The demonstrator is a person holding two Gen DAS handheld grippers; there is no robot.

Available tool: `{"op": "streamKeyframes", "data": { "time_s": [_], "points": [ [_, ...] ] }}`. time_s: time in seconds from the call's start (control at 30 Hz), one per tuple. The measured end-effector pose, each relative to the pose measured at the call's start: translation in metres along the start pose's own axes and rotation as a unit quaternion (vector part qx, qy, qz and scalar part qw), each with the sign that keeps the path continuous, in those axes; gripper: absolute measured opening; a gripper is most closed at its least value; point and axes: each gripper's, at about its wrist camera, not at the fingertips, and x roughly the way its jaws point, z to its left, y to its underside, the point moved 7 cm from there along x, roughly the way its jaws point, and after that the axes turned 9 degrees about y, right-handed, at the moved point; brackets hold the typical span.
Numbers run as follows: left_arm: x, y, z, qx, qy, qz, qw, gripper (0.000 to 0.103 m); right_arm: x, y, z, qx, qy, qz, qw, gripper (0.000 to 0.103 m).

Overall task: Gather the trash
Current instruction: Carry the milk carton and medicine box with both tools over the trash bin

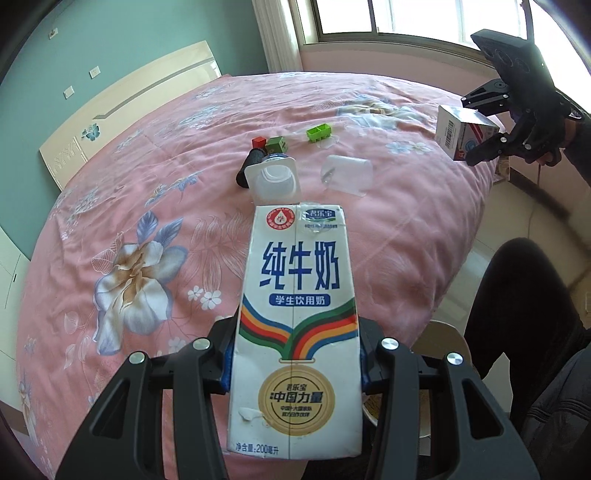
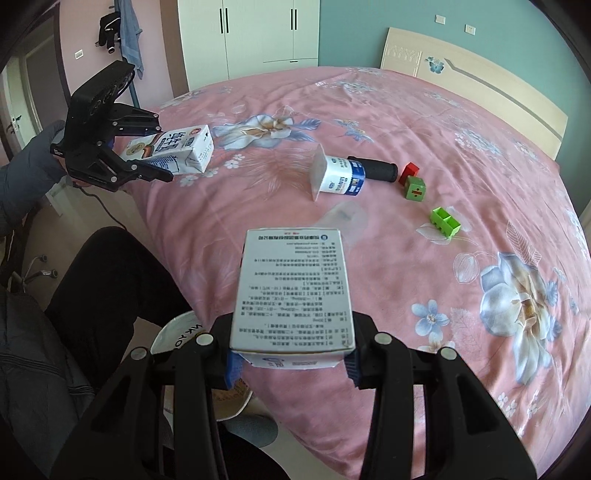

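Note:
My left gripper (image 1: pixel 295 354) is shut on a white milk carton (image 1: pixel 295 277) with blue lettering, held above the near edge of the pink bed. In the right wrist view, the same left gripper (image 2: pixel 155 147) and milk carton (image 2: pixel 177 147) hang at the far left. My right gripper (image 2: pixel 291 363) is shut on a white printed box (image 2: pixel 291 288). The left wrist view shows the right gripper (image 1: pixel 480 133) with the box (image 1: pixel 458 129) at the upper right. A yogurt cup (image 1: pixel 273 181) (image 2: pixel 340 175) and a clear plastic cup (image 1: pixel 347 173) (image 2: pixel 347 218) lie on the bed.
A black cylinder (image 2: pixel 376 170), red block (image 2: pixel 410 171), green cube (image 2: pixel 415 188) and light green piece (image 2: pixel 445 221) lie mid-bed on the floral cover (image 2: pixel 480 147). A white round container (image 2: pixel 177 332) stands on the floor by the person's dark trouser leg (image 2: pixel 103 280). A wardrobe (image 2: pixel 258 33) stands behind.

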Motion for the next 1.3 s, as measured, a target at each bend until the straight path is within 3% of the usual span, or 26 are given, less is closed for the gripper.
{"op": "streamKeyframes", "data": {
  "time_s": [0.53,0.77,0.9,1.3],
  "points": [
    [-0.024,0.065,-0.093,-0.006,0.000,0.027,0.9996,0.049,-0.025,0.048,0.109,-0.021,-0.042,-0.001,0.999,0.044],
    [-0.010,0.091,-0.110,-0.071,-0.004,0.035,0.9969,0.049,-0.006,0.068,0.139,-0.012,-0.061,0.021,0.998,0.044],
    [0.009,0.109,-0.115,-0.130,-0.007,0.045,0.9905,0.049,0.007,0.079,0.151,0.001,-0.070,0.036,0.997,0.044],
    [0.042,0.140,-0.122,-0.213,-0.034,0.068,0.9741,0.049,0.038,0.097,0.174,0.018,-0.086,0.063,0.994,0.044]
  ]
}}
